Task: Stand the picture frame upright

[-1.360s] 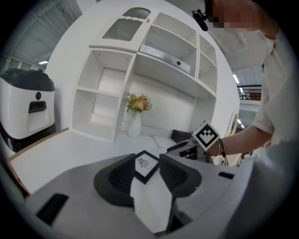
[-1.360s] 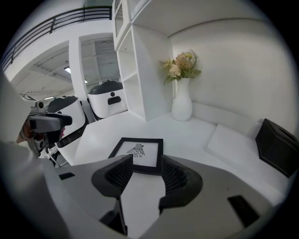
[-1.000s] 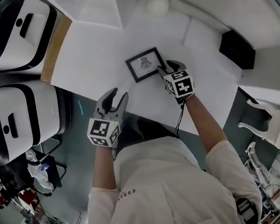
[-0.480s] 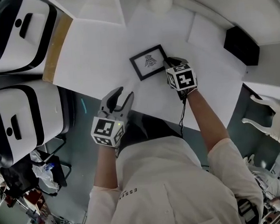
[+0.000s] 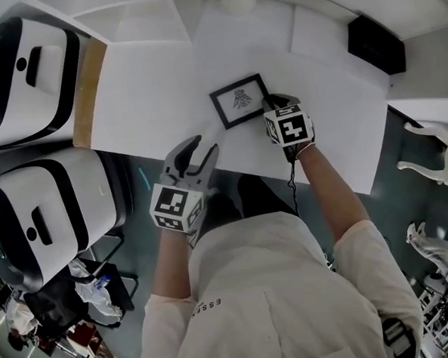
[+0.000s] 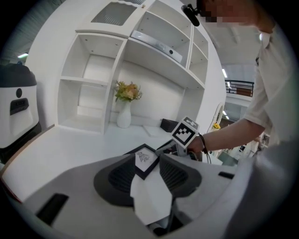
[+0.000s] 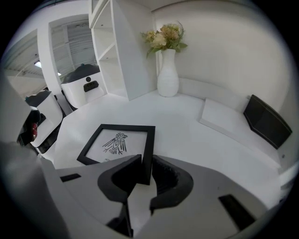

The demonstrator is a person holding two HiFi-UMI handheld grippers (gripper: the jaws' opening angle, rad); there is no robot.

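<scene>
The black picture frame [image 5: 240, 100] with a bird drawing lies flat on the white table [image 5: 150, 88]. My right gripper [image 5: 269, 105] is at its right side. In the right gripper view the jaws are shut on the frame's [image 7: 117, 142] right edge near the front corner, with the pads of my right gripper [image 7: 145, 171] pressing on both sides of the rail. My left gripper [image 5: 195, 148] hovers over the table's front edge, a little short of the frame, open and holding nothing. The left gripper view shows the frame [image 6: 144, 159] beyond the spread jaws of my left gripper [image 6: 147, 167].
A white vase with flowers [image 7: 167, 74] stands at the back of the table by a white shelf unit [image 6: 117, 65]. A black box [image 5: 375, 44] and a flat white pad [image 7: 224, 116] lie to the right. Two large white machines [image 5: 21, 81] stand to the left.
The right gripper's jaws, open around the frame's corner a second ago, have closed on its edge. The left gripper has crept a little forward toward the table.
</scene>
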